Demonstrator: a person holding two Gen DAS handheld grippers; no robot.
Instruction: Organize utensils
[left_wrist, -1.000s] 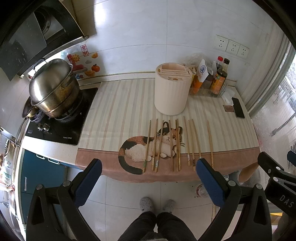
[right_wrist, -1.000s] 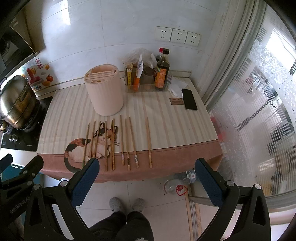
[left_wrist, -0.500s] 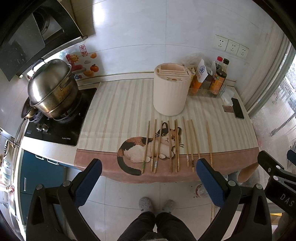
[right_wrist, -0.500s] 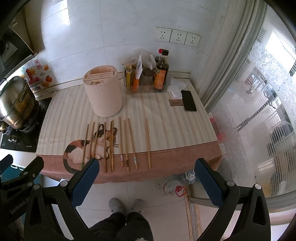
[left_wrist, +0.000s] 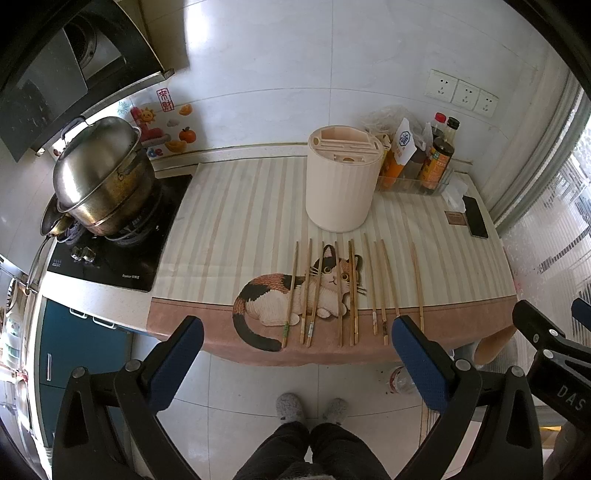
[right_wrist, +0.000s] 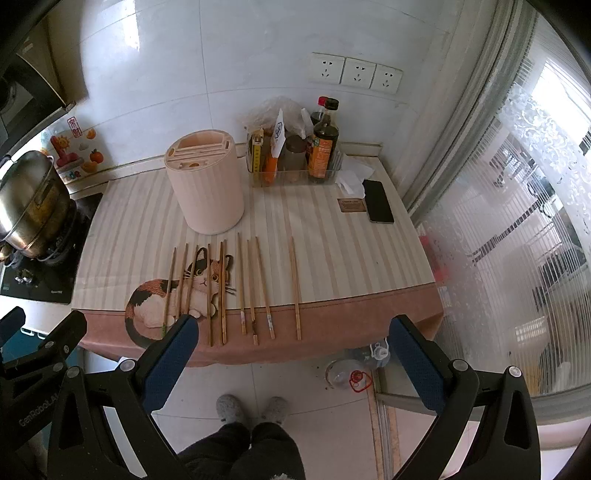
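Several wooden chopsticks (left_wrist: 351, 291) lie side by side on the cat-print mat (left_wrist: 236, 221), pointing toward the front edge; they also show in the right wrist view (right_wrist: 221, 291). One chopstick (right_wrist: 295, 288) lies apart at the right. A cream round utensil holder (left_wrist: 341, 181) with slots on top stands upright behind them, also in the right wrist view (right_wrist: 205, 181). My left gripper (left_wrist: 295, 354) is open and empty, held above the floor in front of the counter. My right gripper (right_wrist: 291, 350) is open and empty, beside the left one.
A steel pot (left_wrist: 99, 177) sits on the black stove (left_wrist: 110, 258) at the left. A clear tray of sauce bottles (right_wrist: 321, 147) stands at the back right, with a phone (right_wrist: 377, 201) and a small card (right_wrist: 351, 205). A window (right_wrist: 517, 184) is on the right.
Both grippers have moved slightly nearer to the counter; the view has shifted a little. Nothing on the counter has moved.
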